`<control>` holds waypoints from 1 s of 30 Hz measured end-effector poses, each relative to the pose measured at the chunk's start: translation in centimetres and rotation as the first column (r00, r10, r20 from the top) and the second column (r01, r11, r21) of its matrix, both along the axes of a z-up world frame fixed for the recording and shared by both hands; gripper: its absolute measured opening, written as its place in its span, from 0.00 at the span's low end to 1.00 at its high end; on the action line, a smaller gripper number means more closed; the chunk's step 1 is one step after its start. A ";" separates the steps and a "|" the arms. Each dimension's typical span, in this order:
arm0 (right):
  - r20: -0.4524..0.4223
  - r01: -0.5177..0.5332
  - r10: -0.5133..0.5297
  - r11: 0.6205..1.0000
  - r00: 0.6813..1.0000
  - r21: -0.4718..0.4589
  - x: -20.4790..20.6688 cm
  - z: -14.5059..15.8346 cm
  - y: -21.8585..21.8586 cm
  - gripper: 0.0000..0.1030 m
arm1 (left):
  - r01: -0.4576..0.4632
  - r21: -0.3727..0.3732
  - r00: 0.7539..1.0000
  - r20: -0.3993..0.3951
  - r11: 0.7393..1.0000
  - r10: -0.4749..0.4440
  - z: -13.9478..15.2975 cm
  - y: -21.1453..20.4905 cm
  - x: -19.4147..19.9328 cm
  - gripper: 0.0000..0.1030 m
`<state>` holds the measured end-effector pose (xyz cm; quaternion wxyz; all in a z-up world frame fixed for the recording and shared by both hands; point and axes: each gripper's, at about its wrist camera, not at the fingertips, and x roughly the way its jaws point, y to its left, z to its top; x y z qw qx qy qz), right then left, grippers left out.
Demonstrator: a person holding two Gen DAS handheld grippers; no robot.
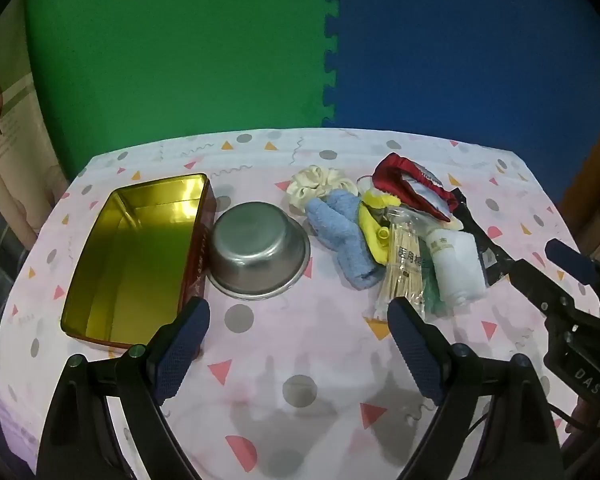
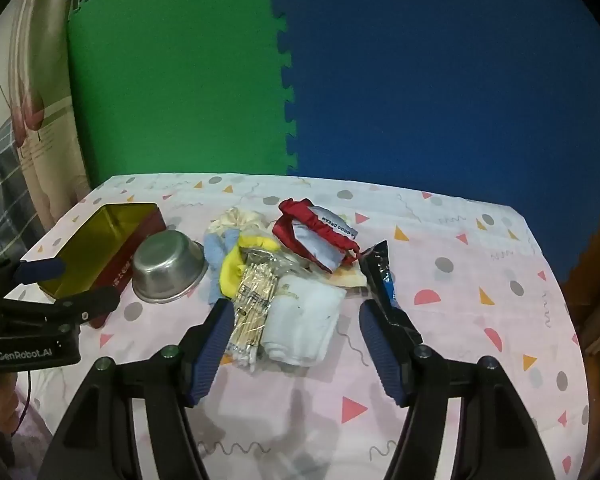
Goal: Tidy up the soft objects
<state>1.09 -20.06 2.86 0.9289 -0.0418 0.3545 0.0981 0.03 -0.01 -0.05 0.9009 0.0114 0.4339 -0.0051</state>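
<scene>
A pile of soft things lies on the patterned tablecloth: a cream scrunchie (image 1: 320, 184), a light blue towel (image 1: 342, 236), a yellow balloon (image 1: 374, 222), a red and grey eye mask (image 1: 412, 192) and a white folded cloth in plastic (image 1: 458, 270). The same pile shows in the right wrist view, with the white cloth (image 2: 304, 322) and the eye mask (image 2: 320, 240). A gold tin box (image 1: 136, 256) stands open at the left, beside a steel bowl (image 1: 256, 254). My left gripper (image 1: 300, 328) is open above bare cloth. My right gripper (image 2: 296, 332) is open, just short of the white cloth.
A bag of cotton swabs (image 2: 256, 304) and a black packet (image 2: 382, 276) lie in the pile. Green and blue foam mats (image 1: 328, 60) form the back wall. The right gripper (image 1: 572, 292) shows at the right edge of the left wrist view.
</scene>
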 end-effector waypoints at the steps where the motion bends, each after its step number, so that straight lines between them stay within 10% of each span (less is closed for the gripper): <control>1: -0.004 0.002 -0.002 1.000 1.000 0.006 0.0 0.0 0.0 0.65 | -0.003 -0.001 1.000 -0.003 1.000 0.003 -0.1 0.0 0.0 0.86; 30: -0.033 0.004 -0.003 0.999 0.999 0.036 -0.4 -0.2 0.2 0.65 | -0.023 -0.012 0.999 -0.027 1.000 0.023 -0.7 1.0 0.1 0.86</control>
